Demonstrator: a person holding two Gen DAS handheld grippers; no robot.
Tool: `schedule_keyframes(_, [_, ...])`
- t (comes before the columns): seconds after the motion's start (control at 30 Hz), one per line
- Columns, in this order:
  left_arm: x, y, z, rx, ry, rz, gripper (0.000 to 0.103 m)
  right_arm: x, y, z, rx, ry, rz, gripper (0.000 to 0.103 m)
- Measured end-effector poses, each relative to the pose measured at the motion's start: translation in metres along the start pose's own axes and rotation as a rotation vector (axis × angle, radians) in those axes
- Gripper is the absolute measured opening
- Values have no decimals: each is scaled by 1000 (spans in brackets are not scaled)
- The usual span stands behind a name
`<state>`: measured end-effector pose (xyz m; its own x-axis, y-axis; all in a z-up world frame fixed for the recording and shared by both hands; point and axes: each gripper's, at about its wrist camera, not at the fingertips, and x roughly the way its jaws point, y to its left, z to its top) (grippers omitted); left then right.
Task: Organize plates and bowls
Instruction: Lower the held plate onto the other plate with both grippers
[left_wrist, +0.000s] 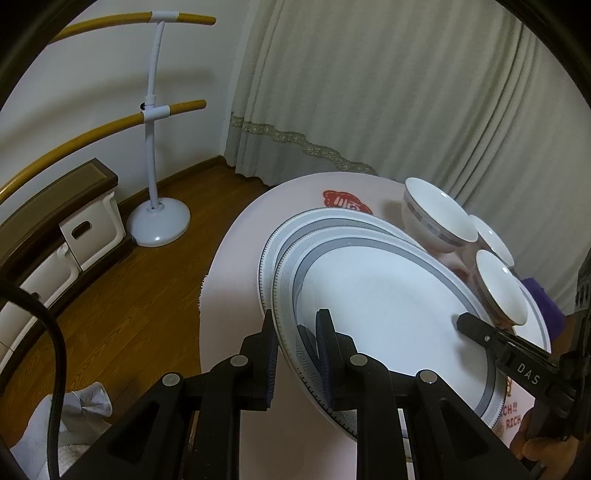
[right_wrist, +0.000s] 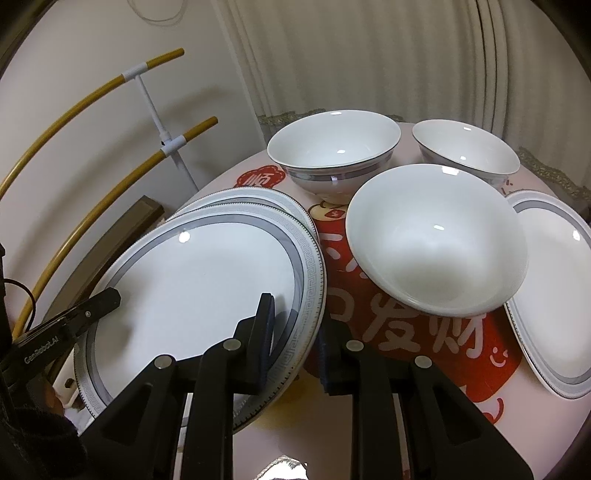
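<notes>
Together clamping top plate (left_wrist: 388, 291) by opposite rims: left gripper (left_wrist: 297, 332) and right gripper (right_wrist: 295, 325), jaws pinching, above lower plate (right_wrist: 255, 199) near table (left_wrist: 236, 295) edge.

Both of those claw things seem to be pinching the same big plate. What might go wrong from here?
Both the left gripper and the right gripper clamp only the rim of the top plate. If they move unevenly, it might slip or tilt. It sits above a second plate, so a drop could chip both. The nearest bowl is close beside it and might get knocked as the plate moves.
</notes>
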<state>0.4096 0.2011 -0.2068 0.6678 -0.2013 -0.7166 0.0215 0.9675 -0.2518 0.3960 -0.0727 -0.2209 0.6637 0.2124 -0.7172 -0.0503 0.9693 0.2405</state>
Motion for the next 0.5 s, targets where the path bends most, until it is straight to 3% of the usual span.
schedule_keyframes(0.5, [5, 7, 2, -11, 2, -4, 17, 11, 10, 5, -8, 21, -55, 25])
